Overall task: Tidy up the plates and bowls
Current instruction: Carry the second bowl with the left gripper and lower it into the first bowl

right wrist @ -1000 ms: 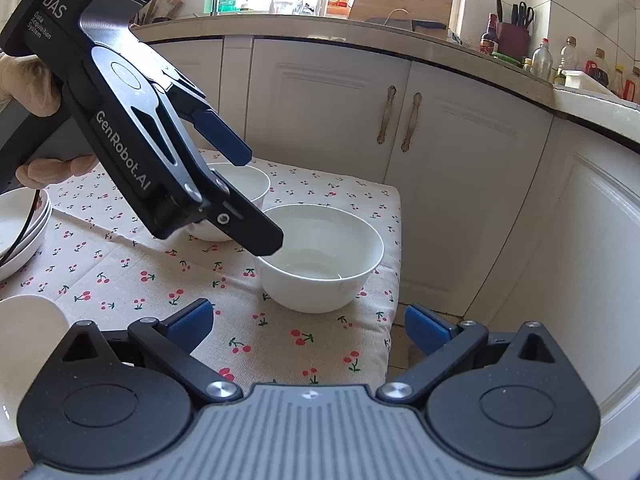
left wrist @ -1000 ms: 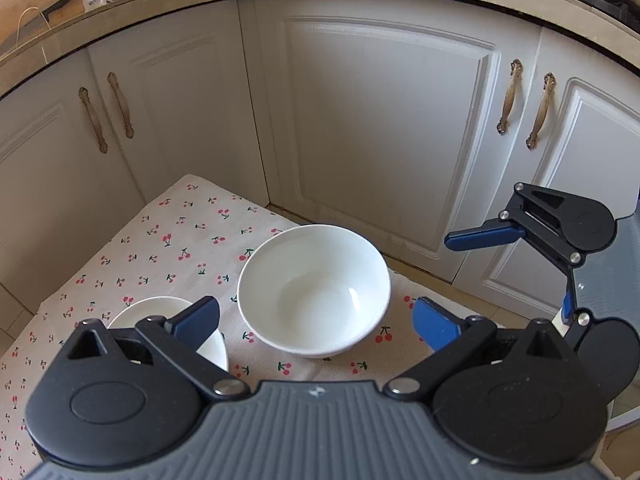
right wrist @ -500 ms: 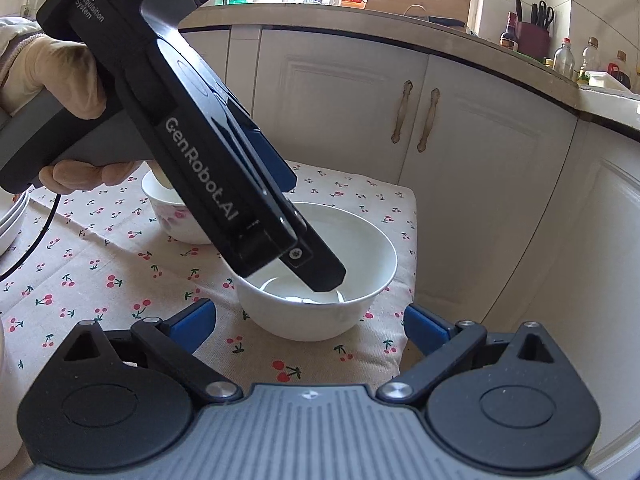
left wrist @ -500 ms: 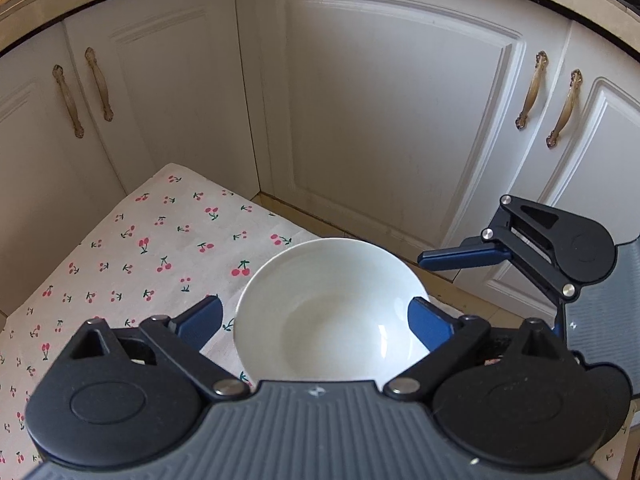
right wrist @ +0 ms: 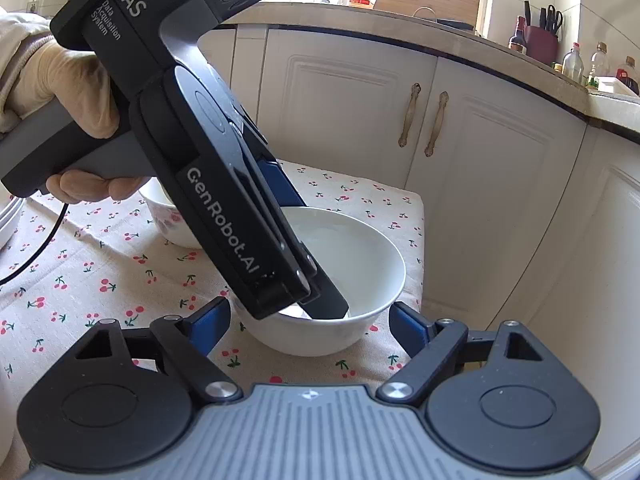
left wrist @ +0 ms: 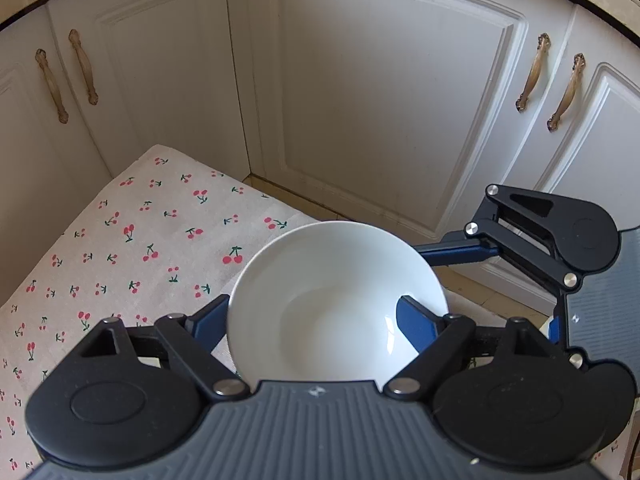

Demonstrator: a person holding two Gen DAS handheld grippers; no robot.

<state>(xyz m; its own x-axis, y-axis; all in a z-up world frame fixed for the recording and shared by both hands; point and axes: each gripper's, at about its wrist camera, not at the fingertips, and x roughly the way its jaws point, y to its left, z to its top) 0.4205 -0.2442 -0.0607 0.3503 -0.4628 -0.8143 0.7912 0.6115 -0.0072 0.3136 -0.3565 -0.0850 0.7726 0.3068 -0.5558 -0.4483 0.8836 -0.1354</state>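
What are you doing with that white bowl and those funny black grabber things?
A person holds a gripper in each hand. The left gripper has one finger inside the white bowl and one outside its rim, though whether it is pinching yet is unclear. The bowl looks to be sitting on the cherry-print cloth near the table's corner. The right gripper waits open just in front of the bowl, not touching it. A second bowl sits behind, partly hidden.

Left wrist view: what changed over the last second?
The left gripper came down onto the large plain white ceramic bowl: one finger now sits inside it, the other outside its rim. Whether it has clamped is unclear. The right gripper stayed open, close beside the bowl. The cherry-print tablecloth is unchanged.
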